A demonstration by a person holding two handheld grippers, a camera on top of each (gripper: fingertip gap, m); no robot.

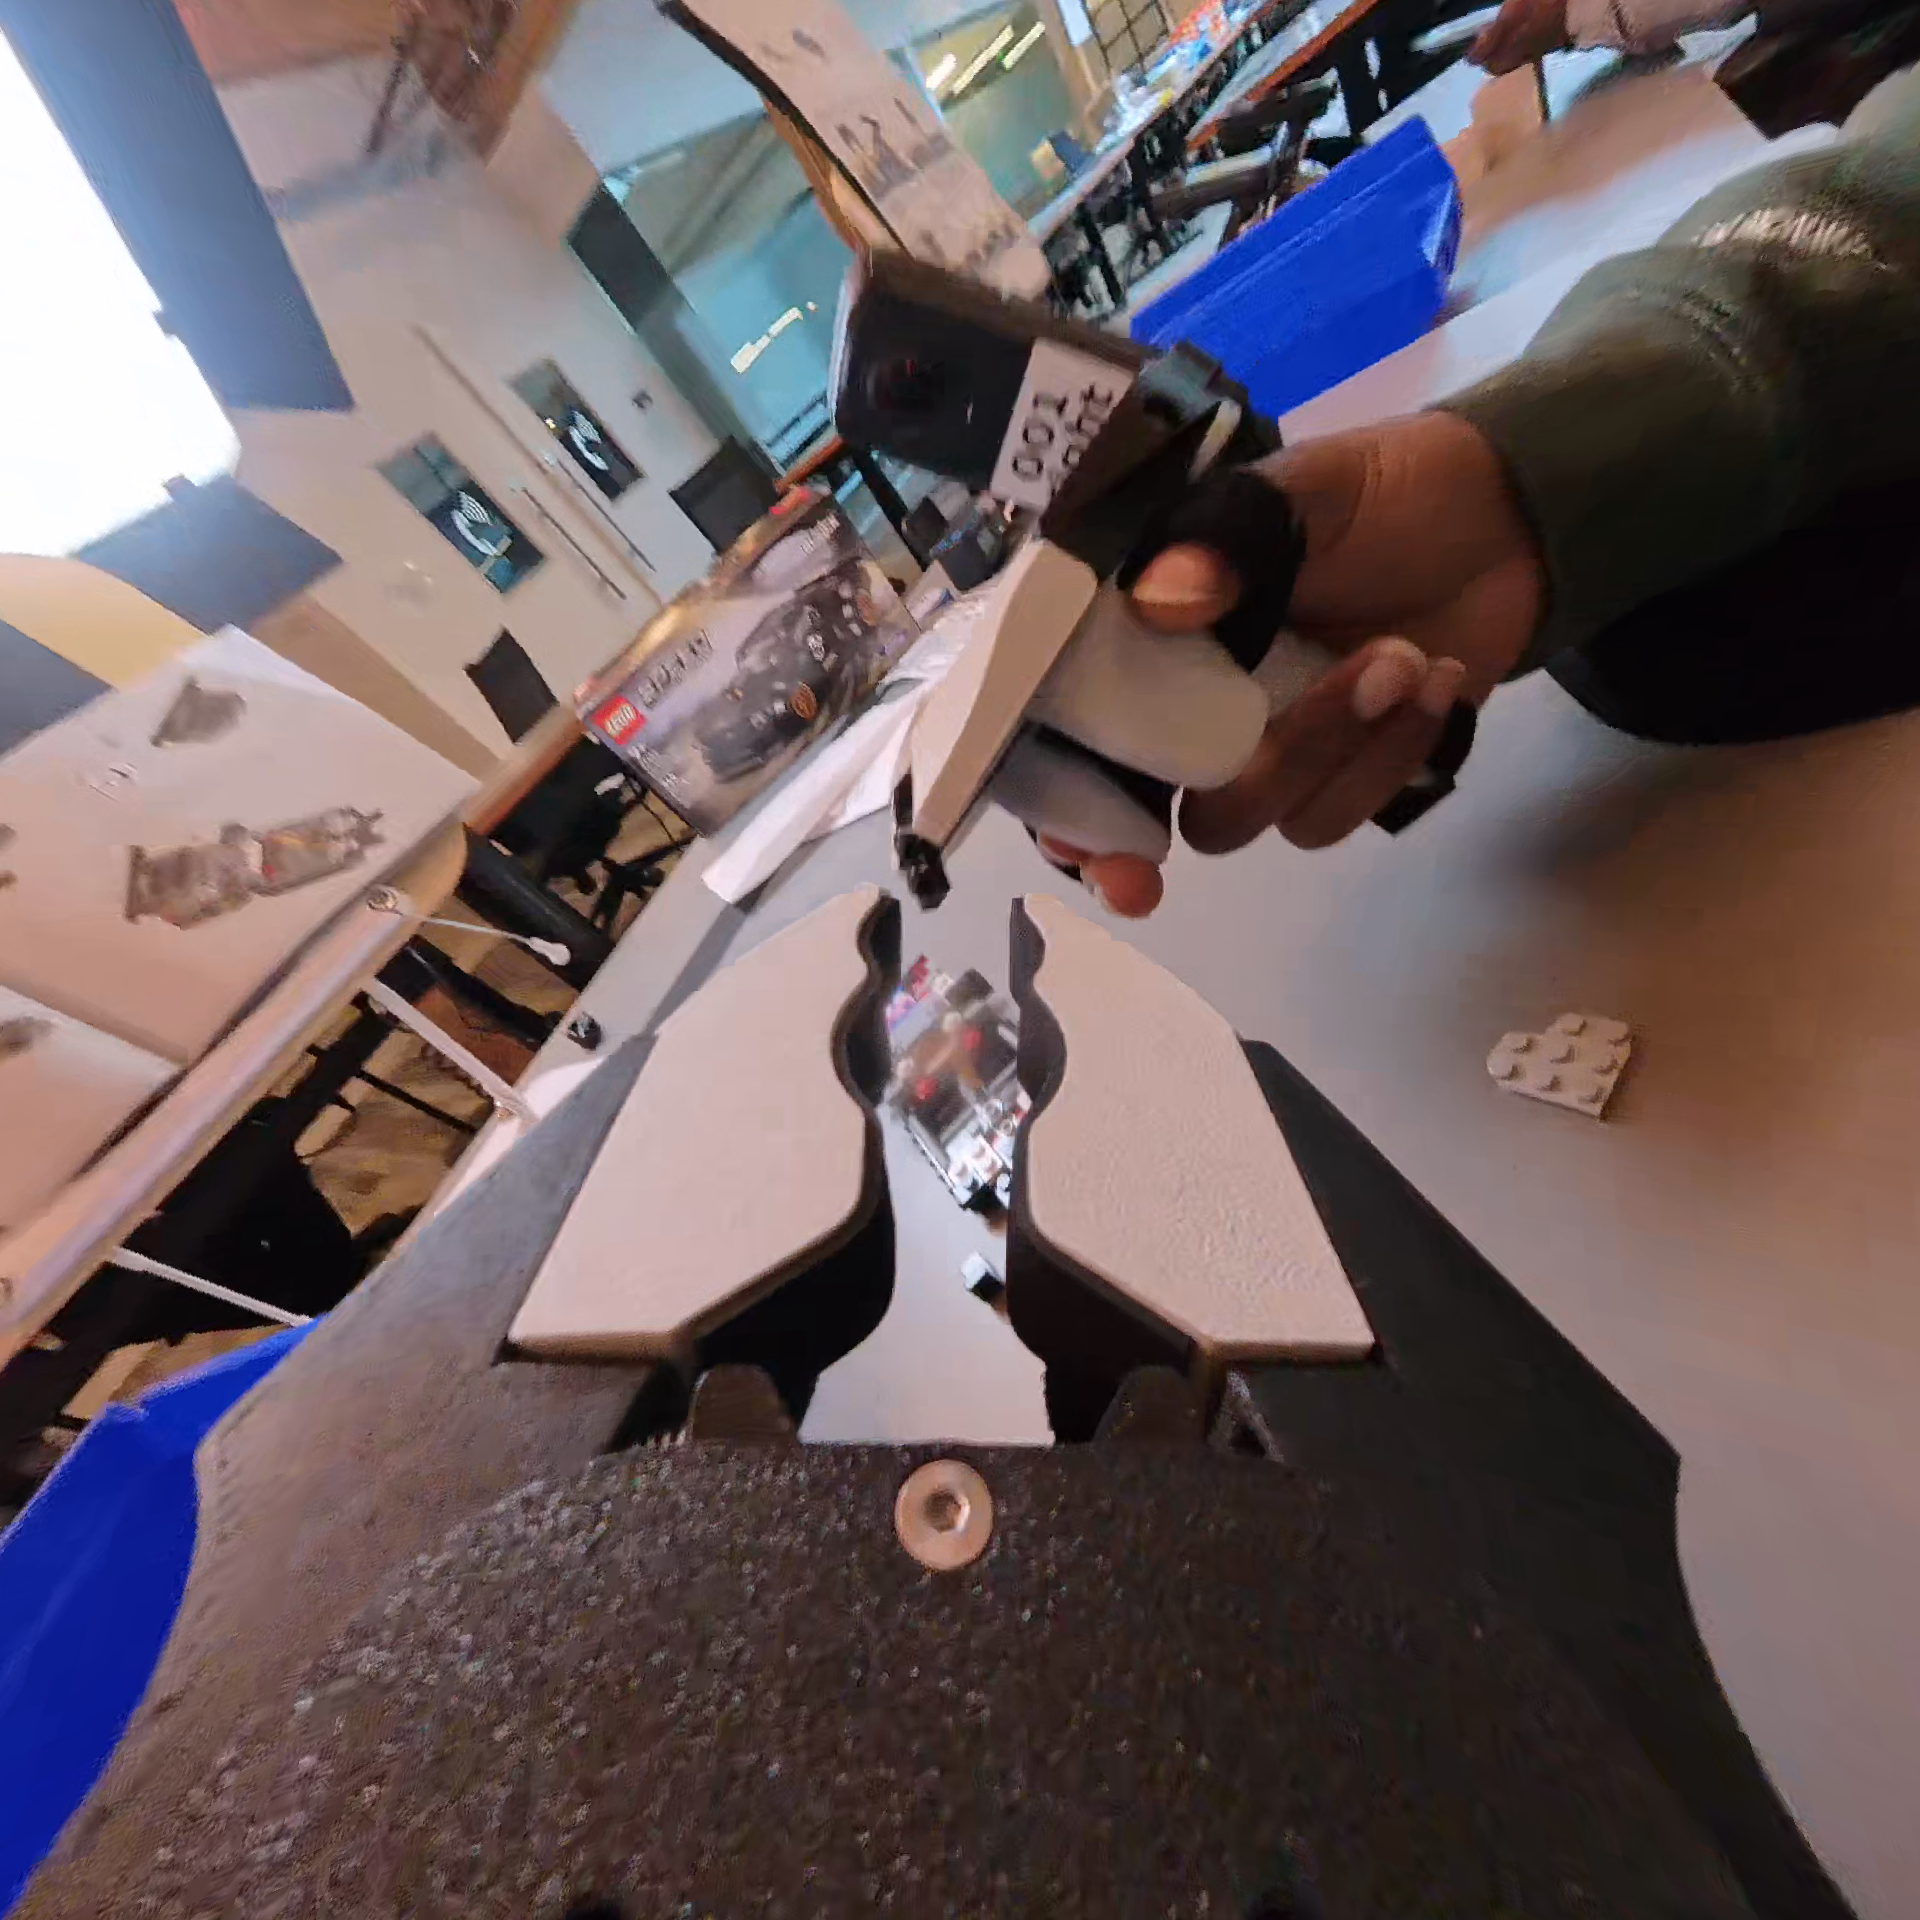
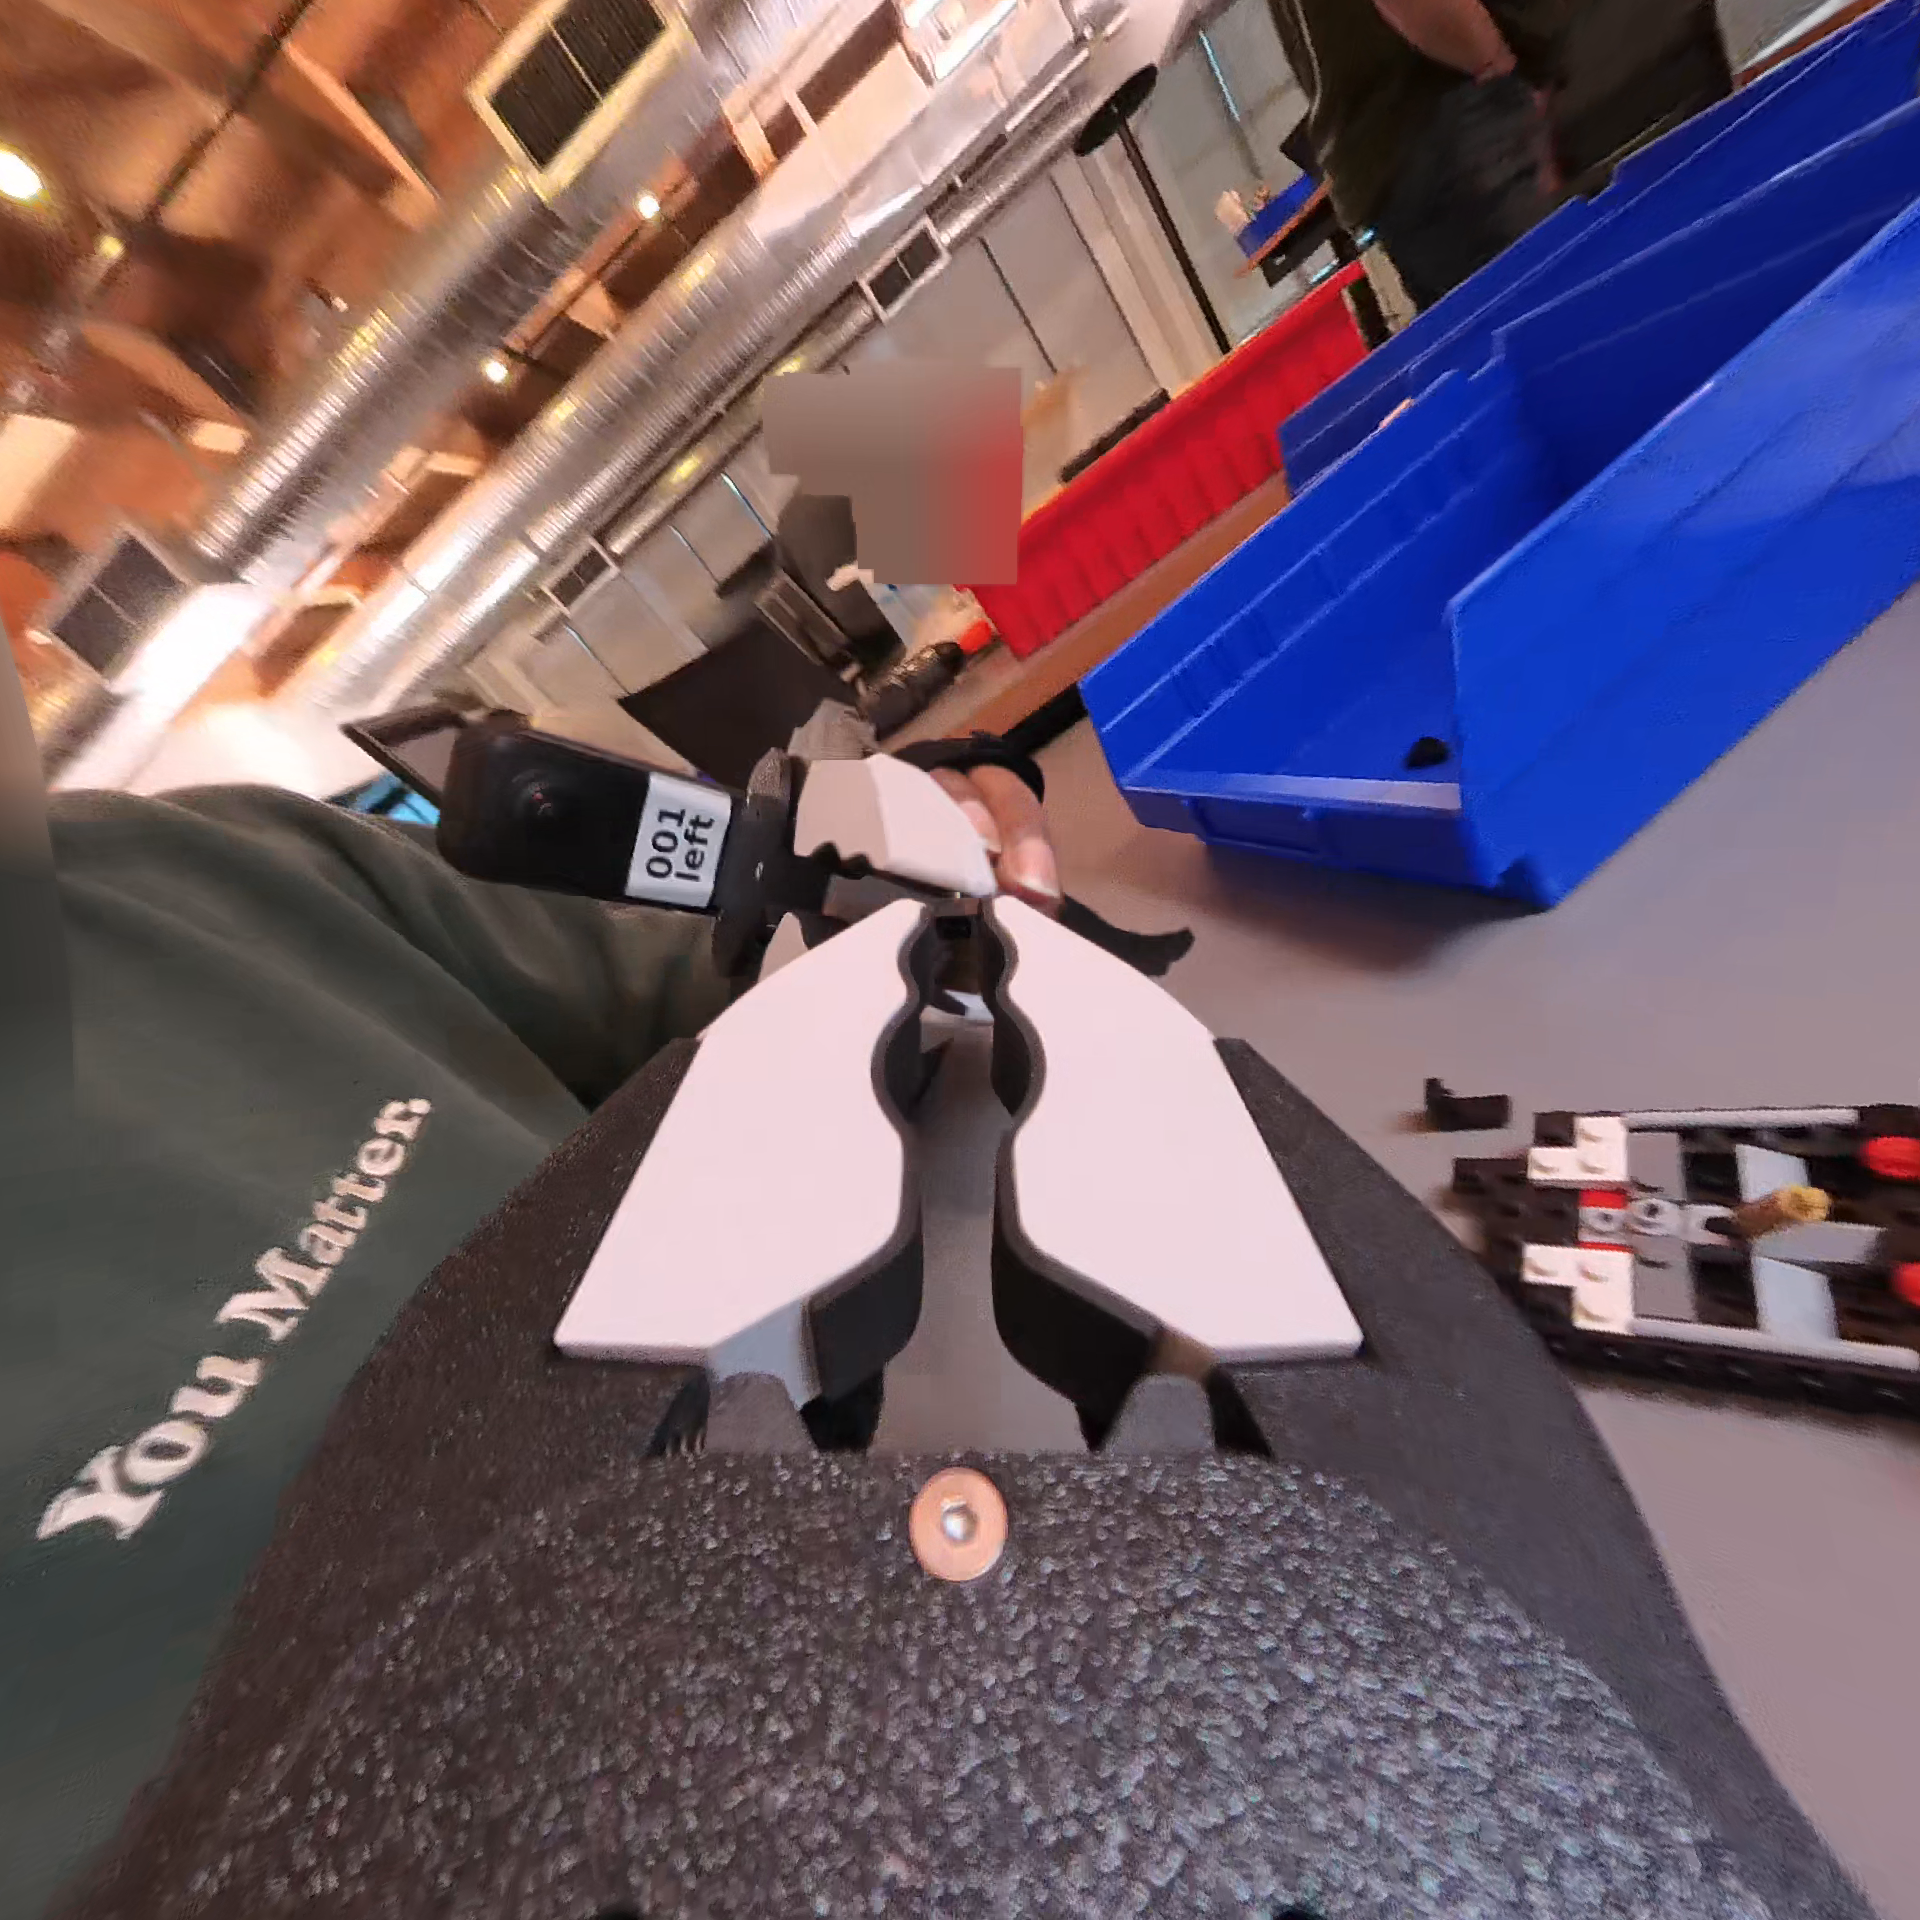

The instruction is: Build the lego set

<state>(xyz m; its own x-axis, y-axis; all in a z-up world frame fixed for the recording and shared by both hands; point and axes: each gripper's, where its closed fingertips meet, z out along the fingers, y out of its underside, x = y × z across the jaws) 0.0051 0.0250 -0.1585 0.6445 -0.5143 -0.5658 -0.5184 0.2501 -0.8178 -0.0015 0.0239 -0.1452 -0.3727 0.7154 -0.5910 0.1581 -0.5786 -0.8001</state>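
Note:
My left gripper [image 1: 951, 914] is open and empty, held above the grey table. Between its fingers I see a black, grey and white brick model [image 1: 951, 1081] lying on the table below. My right gripper [image 1: 916, 844], held by a hand in a green sleeve, is just ahead of the left fingertips and is shut on a small black brick piece [image 1: 925, 883]. In the right wrist view the right gripper [image 2: 953, 914] pinches that piece [image 2: 951, 928] at its tips, close to the left gripper [image 2: 982, 883]. The model [image 2: 1704, 1247] lies to its right.
A light grey plate [image 1: 1564, 1060] lies on the table at the right. Small black pieces [image 1: 980, 1273] [image 2: 1460, 1107] lie near the model. Blue bins [image 2: 1558, 623] stand at the far right. A boxed brick set [image 1: 748, 675] and an open booklet on a stand [image 1: 208, 831] are at the left.

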